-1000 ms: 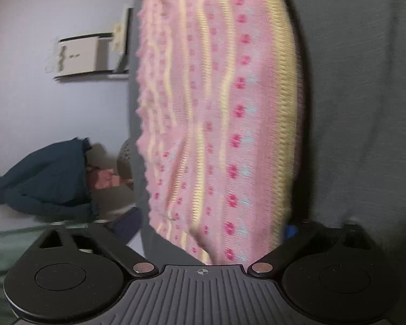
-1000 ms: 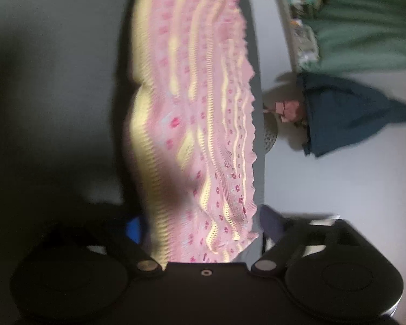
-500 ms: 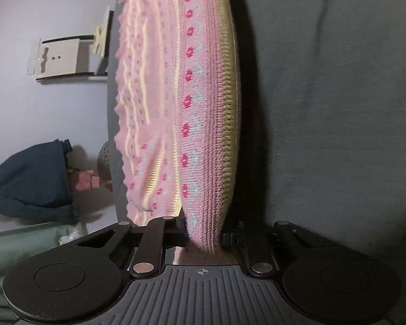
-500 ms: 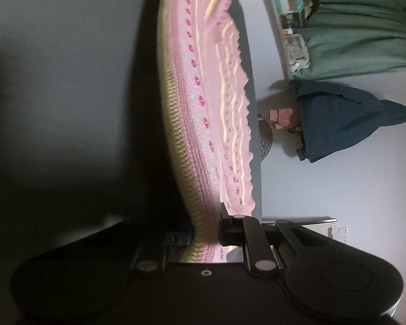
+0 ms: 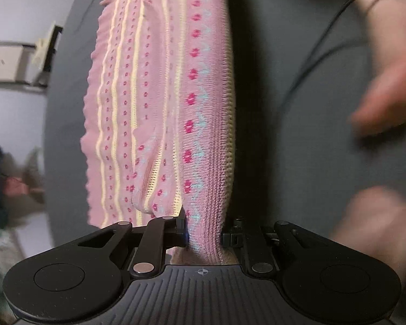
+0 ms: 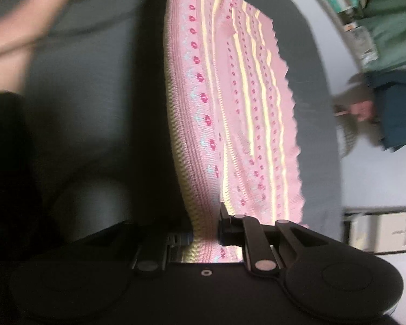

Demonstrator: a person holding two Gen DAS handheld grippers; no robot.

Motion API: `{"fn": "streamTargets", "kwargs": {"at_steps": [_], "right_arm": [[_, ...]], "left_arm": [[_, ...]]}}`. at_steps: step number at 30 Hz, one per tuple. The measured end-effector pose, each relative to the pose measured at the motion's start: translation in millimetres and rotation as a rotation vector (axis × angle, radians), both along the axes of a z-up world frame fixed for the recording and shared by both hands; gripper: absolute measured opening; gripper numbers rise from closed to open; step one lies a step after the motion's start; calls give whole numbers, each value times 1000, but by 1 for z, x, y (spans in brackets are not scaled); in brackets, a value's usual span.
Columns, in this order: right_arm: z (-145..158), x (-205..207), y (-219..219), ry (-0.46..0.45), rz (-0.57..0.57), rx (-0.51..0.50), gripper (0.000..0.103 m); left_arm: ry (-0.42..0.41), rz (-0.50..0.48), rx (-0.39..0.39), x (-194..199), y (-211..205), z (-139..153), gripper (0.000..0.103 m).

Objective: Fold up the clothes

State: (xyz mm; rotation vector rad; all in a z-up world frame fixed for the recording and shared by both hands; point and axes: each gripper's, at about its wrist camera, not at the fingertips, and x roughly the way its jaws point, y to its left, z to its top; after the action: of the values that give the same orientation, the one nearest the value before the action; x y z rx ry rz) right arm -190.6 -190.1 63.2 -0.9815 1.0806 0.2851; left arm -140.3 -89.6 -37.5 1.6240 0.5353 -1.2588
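Over the grey cloth-covered surface [image 5: 297,162], a pink knitted garment [image 5: 159,103] with yellow stripes and magenta dots hangs stretched between both tools. Left gripper [image 5: 203,233] is pinched on its ribbed yellow-edged hem, and right gripper [image 6: 205,234] is clamped on the same hem. Blurred bare hand [image 5: 387,92] shows beside it.

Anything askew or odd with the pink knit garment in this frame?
Nothing stands out. The left gripper and right gripper each clamp the ribbed edge of the pink knit garment, which spreads over the grey surface. Only motion blur on a hand.
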Motion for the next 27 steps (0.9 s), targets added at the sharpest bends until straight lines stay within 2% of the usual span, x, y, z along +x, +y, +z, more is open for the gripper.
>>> {"fn": "streamTargets", "kwargs": {"at_steps": [2,4,5,7,9,13,17,23,27], "right_arm": [[12,-8,2,66,-18,70,16],[26,-6,-4,118,-41,146,16],[32,-2,-10,137,-57,182,16],[45,14,-27,168,-93,255,16],[57,37,-50,202,-111,317,16],[65,84,-94,307,-129,443,17],[52,134,-131,409,-156,566,18],[4,185,-177,496,-251,696,18],[-27,215,-208,550,-316,781,20]], "left_arm": [[122,47,-1,-7,9,16,18],[255,51,5,-3,13,32,18],[292,52,5,1,14,37,18],[345,65,26,17,10,42,18],[374,83,31,50,-8,47,18],[424,174,37,108,-32,46,18],[517,311,59,163,-55,31,18],[618,445,113,228,-93,-13,19],[669,529,138,257,-101,-40,24]]}}
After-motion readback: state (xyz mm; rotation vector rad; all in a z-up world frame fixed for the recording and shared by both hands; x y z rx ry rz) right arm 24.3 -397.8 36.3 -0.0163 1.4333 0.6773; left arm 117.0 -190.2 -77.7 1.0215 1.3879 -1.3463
